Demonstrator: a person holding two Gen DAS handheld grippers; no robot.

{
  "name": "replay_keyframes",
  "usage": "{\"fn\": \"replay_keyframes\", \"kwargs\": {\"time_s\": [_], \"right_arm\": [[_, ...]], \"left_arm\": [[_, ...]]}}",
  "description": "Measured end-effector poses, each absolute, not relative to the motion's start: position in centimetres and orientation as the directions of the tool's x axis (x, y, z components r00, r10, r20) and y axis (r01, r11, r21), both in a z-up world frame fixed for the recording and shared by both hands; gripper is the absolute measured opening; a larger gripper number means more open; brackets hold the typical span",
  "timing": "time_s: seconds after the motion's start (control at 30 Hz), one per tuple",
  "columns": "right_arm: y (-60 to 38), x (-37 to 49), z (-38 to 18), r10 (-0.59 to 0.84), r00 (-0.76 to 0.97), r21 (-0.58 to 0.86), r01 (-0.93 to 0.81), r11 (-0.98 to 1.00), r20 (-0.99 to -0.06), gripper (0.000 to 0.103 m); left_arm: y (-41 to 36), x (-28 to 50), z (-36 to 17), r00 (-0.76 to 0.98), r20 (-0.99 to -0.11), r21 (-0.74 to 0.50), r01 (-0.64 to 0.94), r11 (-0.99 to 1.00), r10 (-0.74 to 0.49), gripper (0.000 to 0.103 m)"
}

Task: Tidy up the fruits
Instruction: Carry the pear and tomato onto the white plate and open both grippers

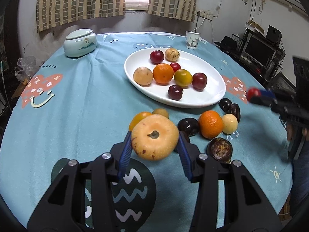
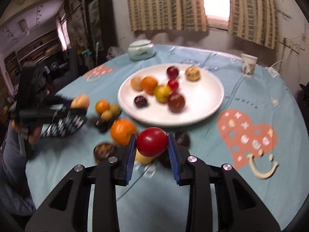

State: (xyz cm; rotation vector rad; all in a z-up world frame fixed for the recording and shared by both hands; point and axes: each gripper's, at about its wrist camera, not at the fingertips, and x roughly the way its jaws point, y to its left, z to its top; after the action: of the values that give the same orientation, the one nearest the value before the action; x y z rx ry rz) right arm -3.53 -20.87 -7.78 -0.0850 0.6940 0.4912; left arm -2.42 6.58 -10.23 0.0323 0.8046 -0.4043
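1. The left gripper (image 1: 155, 145), black with blue ribbed pads, pinches a pale tan round fruit with a dark stem scar (image 1: 154, 136) between its two fingers; the fruit hangs above the light blue patterned tablecloth (image 1: 81, 100).
2. The right gripper (image 2: 151, 147), of the same build, clamps a glossy red round fruit (image 2: 152, 141) between its pads, clear of the cloth; this view is blurred.
3. A white oval ceramic plate (image 1: 208, 67) lies on the cloth beyond both grippers. It holds nine fruits: a bright orange mandarin (image 1: 163, 73) in the middle, a yellow-green citrus (image 1: 182, 78) touching it, two tan fruits, three dark red plums and a small red one, with one more tan speckled fruit at the far edge.
4. Loose fruit lies on the cloth just beside the near rim of the plate: a second orange mandarin (image 1: 210, 124), a cream-coloured round fruit (image 1: 229, 124) touching it, several dark brown ones, and a yellow-orange fruit (image 1: 139, 118) behind the held tan fruit.
5. A pale green lidded ceramic jar (image 1: 80, 43) and a white printed paper cup (image 1: 192, 40) stand at the far side of the table, well apart.
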Motion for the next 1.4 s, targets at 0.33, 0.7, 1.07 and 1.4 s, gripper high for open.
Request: {"fn": "replay_keyframes", "kwargs": {"time_s": [0.33, 0.7, 1.07, 1.4], "right_arm": [[-20.3, 9.1, -9.6, 0.238, 0.681, 0.106, -0.231, 0.967, -0.692, 0.033], [-19.7, 10.4, -10.1, 0.258, 0.682, 0.152, -0.213, 0.965, -0.685, 0.034], [-22.7, 7.0, -6.8, 0.302, 0.756, 0.264, -0.177, 0.948, -0.580, 0.060], [-24.8, -4.0, -3.0, 0.156, 0.961, 0.251, -0.097, 0.963, -0.229, 0.089]], "left_arm": [[5.6, -2.1, -8.9, 0.623, -0.675, -0.160, 0.399, 0.903, -0.395, 0.046], [-3.7, 9.7, -7.2, 0.596, -0.759, -0.096, 0.295, 0.951, -0.262, 0.047], [-0.7, 6.8, -4.3, 0.685, -0.676, -0.142, 0.240, 0.960, -0.271, 0.077], [5.0, 1.3, -6.2, 0.746, -0.582, -0.284, 0.189, 0.940, -0.325, 0.089]]}}
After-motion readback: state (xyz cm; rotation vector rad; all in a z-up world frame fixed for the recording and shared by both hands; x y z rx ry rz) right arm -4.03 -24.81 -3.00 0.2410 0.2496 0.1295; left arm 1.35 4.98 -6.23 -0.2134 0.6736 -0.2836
